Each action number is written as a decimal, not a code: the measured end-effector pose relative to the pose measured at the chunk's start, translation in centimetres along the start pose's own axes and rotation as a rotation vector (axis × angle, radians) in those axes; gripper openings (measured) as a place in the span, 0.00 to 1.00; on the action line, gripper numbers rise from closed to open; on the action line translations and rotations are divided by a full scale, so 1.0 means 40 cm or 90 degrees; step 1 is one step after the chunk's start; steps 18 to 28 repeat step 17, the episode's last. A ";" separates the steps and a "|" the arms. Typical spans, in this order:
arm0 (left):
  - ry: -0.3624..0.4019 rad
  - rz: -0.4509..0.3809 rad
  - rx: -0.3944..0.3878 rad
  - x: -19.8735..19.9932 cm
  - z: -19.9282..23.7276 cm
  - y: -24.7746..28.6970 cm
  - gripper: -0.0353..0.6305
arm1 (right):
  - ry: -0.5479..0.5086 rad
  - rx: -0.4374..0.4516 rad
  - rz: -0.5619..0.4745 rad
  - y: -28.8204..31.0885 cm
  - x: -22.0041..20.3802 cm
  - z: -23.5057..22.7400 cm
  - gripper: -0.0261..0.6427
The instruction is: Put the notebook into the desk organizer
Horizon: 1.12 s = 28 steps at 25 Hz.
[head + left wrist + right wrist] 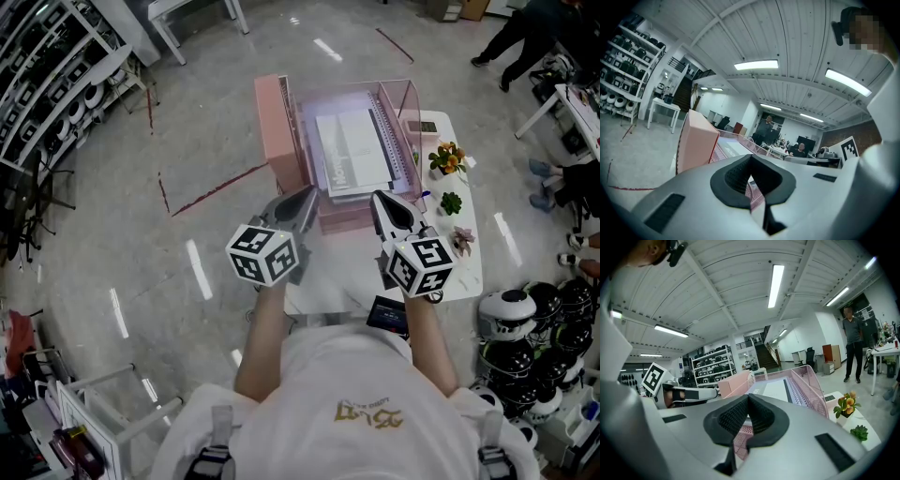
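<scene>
Left tongs, right tongs, notebook inside organizer

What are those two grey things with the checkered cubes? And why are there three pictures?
No robot here: a person holds a tool in each hand, called a gripper, with two jaws that pinch like tongs. The cubes are parts of those tools. The top picture comes from a camera on the person's head, looking down. The other two come from small cameras riding on each tool. The left gripper and the right gripper are both shut and hold nothing. In front, on a white table, stands a pink desk organizer with a white notebook lying in it. Little flowers stand beside it.
</scene>
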<state>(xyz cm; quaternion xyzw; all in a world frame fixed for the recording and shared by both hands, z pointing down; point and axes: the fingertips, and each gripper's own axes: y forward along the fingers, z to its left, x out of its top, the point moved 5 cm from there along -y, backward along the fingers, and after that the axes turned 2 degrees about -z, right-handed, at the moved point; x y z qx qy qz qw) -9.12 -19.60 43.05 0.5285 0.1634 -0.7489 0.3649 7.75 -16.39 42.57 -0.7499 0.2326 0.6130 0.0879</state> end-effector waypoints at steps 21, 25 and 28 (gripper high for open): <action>-0.004 -0.002 0.008 -0.002 0.014 -0.002 0.08 | 0.006 0.003 0.005 0.008 -0.008 0.001 0.05; -0.004 -0.002 0.008 -0.002 0.014 -0.002 0.08 | 0.006 0.003 0.005 0.008 -0.008 0.001 0.05; -0.004 -0.002 0.008 -0.002 0.014 -0.002 0.08 | 0.006 0.003 0.005 0.008 -0.008 0.001 0.05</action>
